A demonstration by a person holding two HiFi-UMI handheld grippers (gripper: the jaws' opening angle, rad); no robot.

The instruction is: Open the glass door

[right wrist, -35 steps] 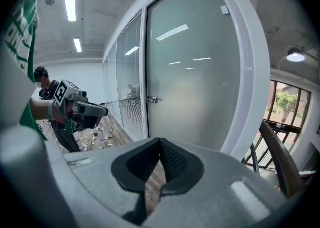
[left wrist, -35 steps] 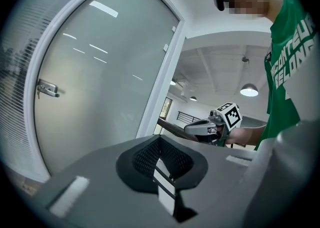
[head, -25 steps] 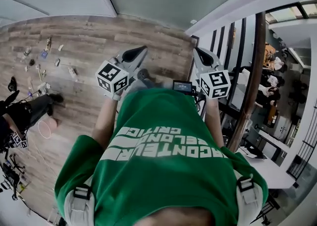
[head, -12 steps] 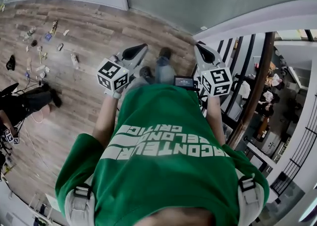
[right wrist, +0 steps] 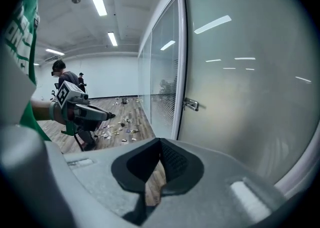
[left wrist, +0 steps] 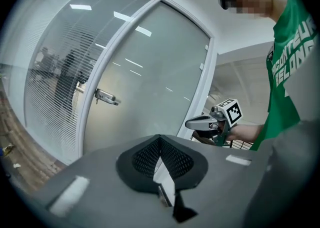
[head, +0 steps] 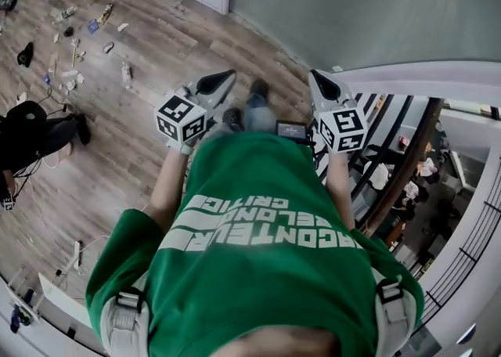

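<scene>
Left gripper (left wrist: 159,141) and right gripper (right wrist: 161,144): jaws of each pressed together, nothing held. Glass door (right wrist: 240,97): frosted, closed in its white frame, lever handle (right wrist: 190,104) at its left edge, standing near, ahead of both grippers.

Green shirt (head: 235,293); frosted grey door (left wrist: 150,87); wood-grain floor (head: 117,128).

Occlusions, mostly shirt and frosted glass.
Green shirt (head: 266,246) hides the floor under the person. Floor clutter (head: 78,66) is too small to identify. Glass door (left wrist: 150,77) is frosted, nothing readable behind it.
</scene>
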